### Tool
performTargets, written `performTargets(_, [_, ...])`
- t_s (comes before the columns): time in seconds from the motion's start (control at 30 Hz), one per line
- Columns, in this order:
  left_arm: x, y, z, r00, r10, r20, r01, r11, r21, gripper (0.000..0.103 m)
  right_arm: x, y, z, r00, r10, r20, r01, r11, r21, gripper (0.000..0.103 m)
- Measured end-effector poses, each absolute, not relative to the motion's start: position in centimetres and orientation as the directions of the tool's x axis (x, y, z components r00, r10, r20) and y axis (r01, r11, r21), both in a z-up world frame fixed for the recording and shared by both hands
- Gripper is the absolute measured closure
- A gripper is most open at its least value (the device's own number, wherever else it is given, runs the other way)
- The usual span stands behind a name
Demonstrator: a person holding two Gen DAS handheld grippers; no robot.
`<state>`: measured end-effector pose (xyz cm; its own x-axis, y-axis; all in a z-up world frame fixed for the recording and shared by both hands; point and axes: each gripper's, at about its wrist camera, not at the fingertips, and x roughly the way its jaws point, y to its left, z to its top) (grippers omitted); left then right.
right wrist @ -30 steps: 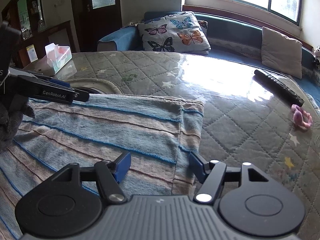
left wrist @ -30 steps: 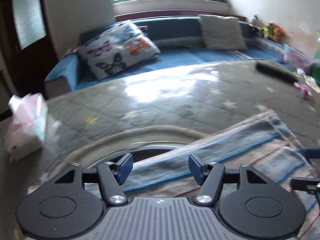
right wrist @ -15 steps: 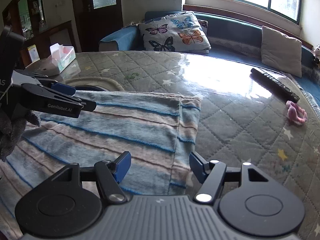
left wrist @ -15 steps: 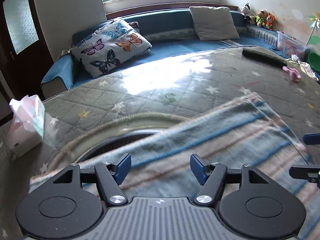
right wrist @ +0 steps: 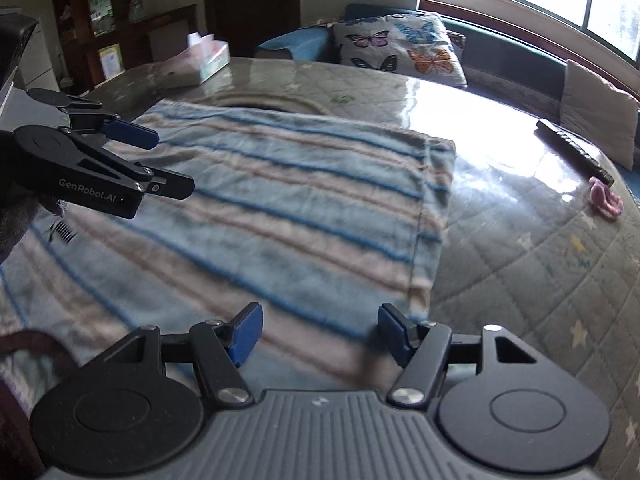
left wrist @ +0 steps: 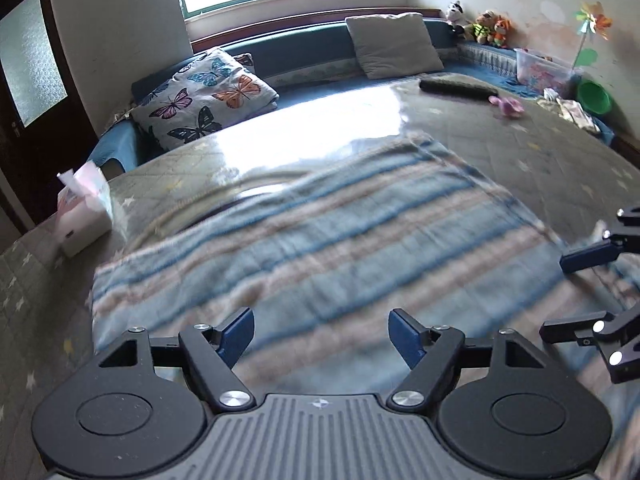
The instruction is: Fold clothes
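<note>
A cloth (left wrist: 320,240) with blue, grey and pink stripes lies spread flat on the quilted table cover (left wrist: 560,160). My left gripper (left wrist: 322,330) hovers over the cloth's near left part, its jaws opening, with nothing between the pads. My right gripper (right wrist: 320,328) stands open above the cloth (right wrist: 280,208) near its right hem, also empty. Each gripper shows in the other's view: the right gripper (left wrist: 554,296) at the right edge, the left gripper (right wrist: 168,162) at the left edge. The picture of the cloth is blurred.
A tissue box (left wrist: 82,216) stands at the table's far left. A black remote (right wrist: 576,152) and a small pink thing (right wrist: 606,200) lie at the far right. A bench with a butterfly pillow (left wrist: 204,98) runs behind the table under the window.
Both grippers have drawn back over the cloth toward its near side, so more of it shows ahead of them. The left jaws stand wider apart than before.
</note>
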<state>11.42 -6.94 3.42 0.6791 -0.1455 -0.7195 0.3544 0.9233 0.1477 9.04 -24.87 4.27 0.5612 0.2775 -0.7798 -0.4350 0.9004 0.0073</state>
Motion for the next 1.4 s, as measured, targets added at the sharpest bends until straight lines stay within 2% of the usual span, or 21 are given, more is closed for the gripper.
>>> performTargets(0.3, [4.8, -5.0, 2.2, 0.682, -0.15, -0.716, 0.337, 0.933, 0.125, 0.025, 1.9, -23.4, 4.3, 0.54, 0.317, -0.78, -0.526, 0.85, -0.018, 0.037])
performTargets(0.57, [1.1, -4.7, 1.2, 0.692, -0.161, -0.704, 0.338, 0.934, 0.119, 0.021, -3.3, -23.2, 4.6, 0.545, 0.304, -0.782, -0.605, 0.788, -0.115, 0.033])
performTargets(0.87, [-1.2, -4.5, 1.3, 0.696, -0.177, -0.696, 0.352, 0.929, 0.116, 0.021, -2.9, -22.4, 5.5, 0.598, 0.329, -0.731, -0.566, 0.819, -0.094, 0.033])
performTargets(1.17, [-4.7, -1.4, 1.9, 0.701, -0.177, -0.691, 0.313, 0.947, 0.075, 0.02, -3.8, -21.1, 4.9, 0.565, 0.347, -0.749, -0.643, 0.754, -0.135, 0.033])
performTargets(1.27, [-5.2, 0.3, 2.9, 0.734, -0.146, -0.663, 0.246, 0.967, 0.059, 0.02, -3.6, -21.3, 5.3, 0.573, 0.358, -0.737, -0.629, 0.769, -0.115, 0.033])
performTargets(1.4, [-5.6, 1.2, 2.3, 0.736, -0.096, -0.67, 0.225, 0.968, 0.108, 0.02, -2.7, -21.2, 4.8, 0.574, 0.343, -0.743, -0.6, 0.794, -0.098, 0.033])
